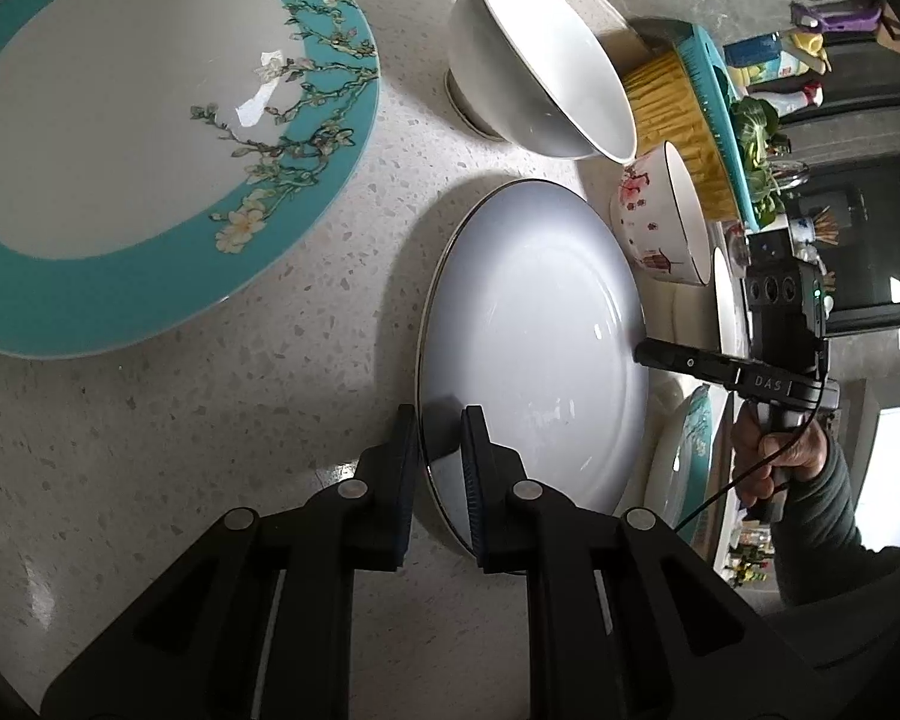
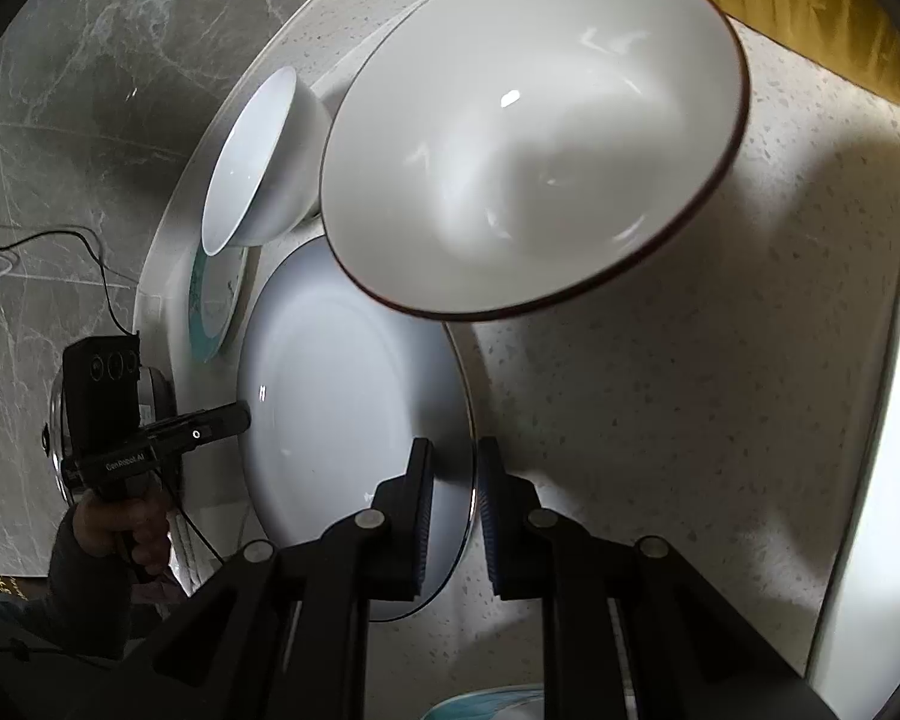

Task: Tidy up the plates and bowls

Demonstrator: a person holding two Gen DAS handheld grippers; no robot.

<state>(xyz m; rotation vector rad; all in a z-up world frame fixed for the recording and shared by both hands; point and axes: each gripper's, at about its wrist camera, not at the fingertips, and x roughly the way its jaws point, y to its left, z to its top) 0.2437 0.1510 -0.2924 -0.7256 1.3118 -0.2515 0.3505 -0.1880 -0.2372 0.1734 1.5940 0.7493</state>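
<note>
A plain white plate (image 1: 534,348) with a thin dark rim is held between both grippers above the speckled counter (image 1: 150,450). My left gripper (image 1: 441,456) straddles its near rim, fingers closed on it. My right gripper (image 2: 455,480) grips the opposite rim of the same plate (image 2: 342,396); it also shows in the left wrist view (image 1: 648,354). A large teal-rimmed floral plate (image 1: 132,138) lies to the left. A white bowl (image 1: 540,60) and a floral bowl (image 1: 660,222) stand beyond the plate.
A yellow and teal basket (image 1: 690,108) with greens stands at the back right. Another teal plate (image 1: 690,456) lies under the white plate's right side. In the right wrist view the red-rimmed bowl (image 2: 528,138) looms close over the plate, with a small white bowl (image 2: 264,168) behind.
</note>
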